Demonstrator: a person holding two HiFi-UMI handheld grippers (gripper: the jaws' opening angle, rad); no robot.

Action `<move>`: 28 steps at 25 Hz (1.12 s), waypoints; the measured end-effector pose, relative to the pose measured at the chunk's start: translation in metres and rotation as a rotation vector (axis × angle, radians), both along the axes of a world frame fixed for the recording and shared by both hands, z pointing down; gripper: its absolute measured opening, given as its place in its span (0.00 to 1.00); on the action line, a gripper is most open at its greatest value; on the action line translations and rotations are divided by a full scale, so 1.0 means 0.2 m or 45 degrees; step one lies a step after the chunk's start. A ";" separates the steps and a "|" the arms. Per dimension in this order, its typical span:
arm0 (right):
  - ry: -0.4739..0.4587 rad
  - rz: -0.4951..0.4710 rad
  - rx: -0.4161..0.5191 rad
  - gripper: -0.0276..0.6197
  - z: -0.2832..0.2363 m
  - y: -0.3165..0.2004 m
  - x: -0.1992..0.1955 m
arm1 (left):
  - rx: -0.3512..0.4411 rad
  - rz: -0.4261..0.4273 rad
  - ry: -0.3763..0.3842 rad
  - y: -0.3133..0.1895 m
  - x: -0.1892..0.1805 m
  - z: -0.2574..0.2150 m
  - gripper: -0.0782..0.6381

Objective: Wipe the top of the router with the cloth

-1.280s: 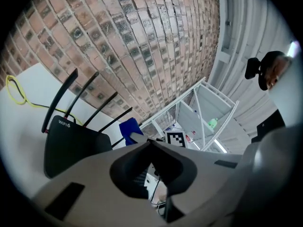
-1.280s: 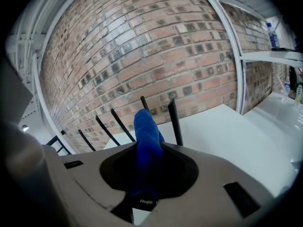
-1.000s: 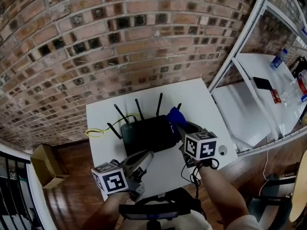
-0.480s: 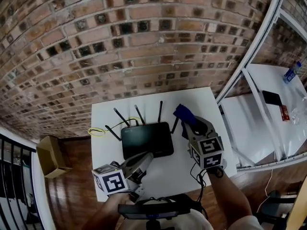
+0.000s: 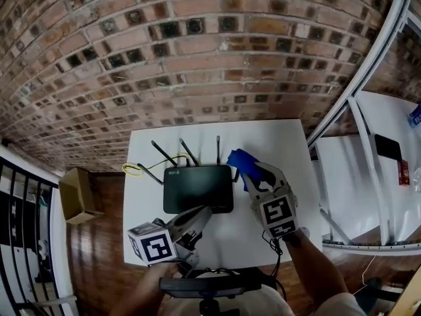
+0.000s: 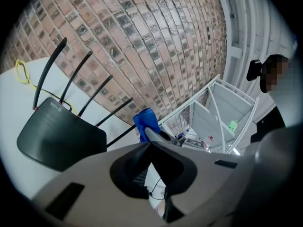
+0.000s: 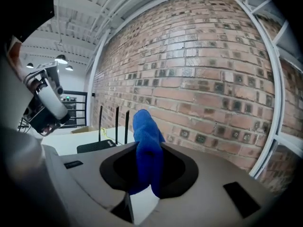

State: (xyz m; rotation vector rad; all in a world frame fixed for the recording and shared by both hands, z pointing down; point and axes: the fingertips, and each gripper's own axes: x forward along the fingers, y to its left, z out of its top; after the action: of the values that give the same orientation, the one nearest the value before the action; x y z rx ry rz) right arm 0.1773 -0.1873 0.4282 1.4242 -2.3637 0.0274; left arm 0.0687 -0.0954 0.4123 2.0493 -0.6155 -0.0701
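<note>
A black router (image 5: 197, 188) with several antennas lies flat on the white table (image 5: 279, 140); it also shows in the left gripper view (image 6: 57, 138). My right gripper (image 5: 247, 171) is shut on a blue cloth (image 5: 241, 160), held just off the router's right rear corner and raised above the table. In the right gripper view the cloth (image 7: 147, 145) sticks up from between the jaws. My left gripper (image 5: 200, 214) sits at the router's front edge, its jaws together with nothing in them. From the left gripper view the cloth (image 6: 146, 121) shows beyond the router.
A yellow cable (image 5: 134, 169) loops at the table's back left. A brick wall rises behind the table. A white metal frame (image 5: 358, 84) and a white shelf with a phone (image 5: 388, 149) stand to the right. A cardboard box (image 5: 77, 195) sits on the wood floor at left.
The head view has shifted. My right gripper with the cloth drifted slightly right of the router's rear corner, then back beside it. The left gripper has stayed put.
</note>
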 end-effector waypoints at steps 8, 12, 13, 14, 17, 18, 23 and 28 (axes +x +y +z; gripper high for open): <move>0.064 -0.109 -0.066 0.21 0.23 0.01 -0.03 | -0.001 -0.037 -0.027 -0.01 0.10 0.02 0.13; 0.108 -0.144 -0.111 0.21 0.36 0.03 -0.03 | -0.012 -0.045 -0.039 -0.01 0.12 0.05 0.13; 0.117 -0.147 -0.122 0.21 0.37 0.03 -0.03 | -0.016 -0.048 -0.042 -0.01 0.12 0.06 0.13; 0.125 -0.151 -0.130 0.22 0.38 0.03 -0.03 | -0.020 -0.050 -0.044 -0.01 0.12 0.06 0.13; 0.150 -0.170 -0.152 0.22 0.43 0.03 -0.05 | -0.024 -0.057 -0.053 -0.02 0.12 0.08 0.13; 0.159 -0.174 -0.160 0.21 0.45 0.03 -0.05 | -0.024 -0.059 -0.054 -0.02 0.12 0.08 0.13; 0.168 -0.182 -0.220 0.21 0.54 0.02 -0.06 | -0.034 -0.074 -0.060 -0.02 0.12 0.09 0.13; 0.180 -0.182 -0.265 0.21 0.61 0.02 -0.06 | -0.034 -0.086 -0.058 -0.03 0.10 0.09 0.13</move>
State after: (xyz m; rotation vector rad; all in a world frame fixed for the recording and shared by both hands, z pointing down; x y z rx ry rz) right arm 0.1643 -0.1824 0.5500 1.1217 -2.2662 0.1263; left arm 0.0886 -0.1017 0.4299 2.0085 -0.7108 -0.0546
